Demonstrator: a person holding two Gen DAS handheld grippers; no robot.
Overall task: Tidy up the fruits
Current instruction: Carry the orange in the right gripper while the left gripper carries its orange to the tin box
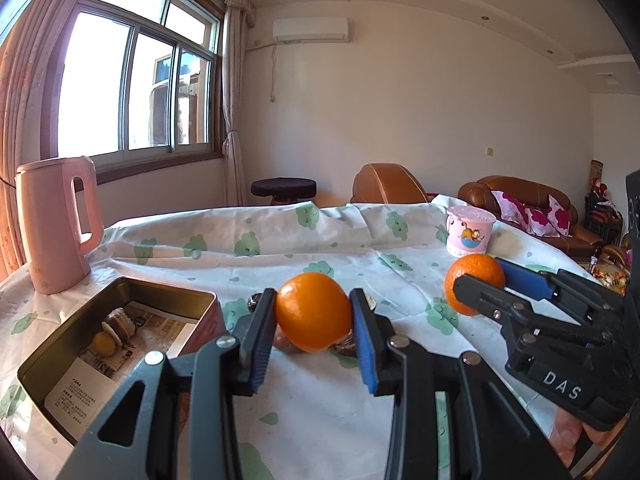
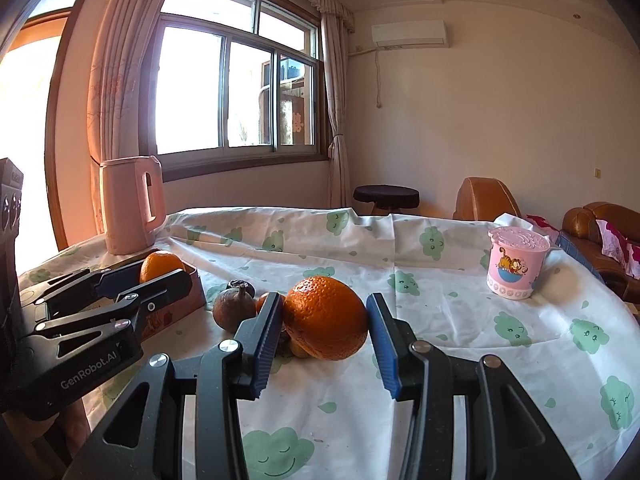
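- A sunlit room with a big window, curtains and brown sofas; the surface (image 1: pixel 320 240) wears a white cloth printed with green clouds.
- Left wrist view: the left tongs (image 1: pixel 314 312) pinch a smooth orange (image 1: pixel 312 312) between their blue pads, raised above some darker fruits that it mostly hides. At near left lies an open tin box (image 1: pixel 120 340), with a printed sheet and a few small items inside; only this view looks into it. A pink kettle (image 1: pixel 58 224) stands far left, a pink lidded cup (image 1: pixel 470 236) far right. The right tongs (image 1: pixel 480 280) enter from the right, clamped on a second orange (image 1: pixel 476 272).
- Right wrist view: the right tongs (image 2: pixel 326 320) grip a rough-skinned orange (image 2: pixel 326 318) just above the cloth. Here the hidden fruits show: a brown, stemmed fruit (image 2: pixel 234 308) just left of it, with smaller ones behind and beneath. The left tongs (image 2: pixel 160 276) hold their orange (image 2: pixel 160 266) in front of the box's far end.
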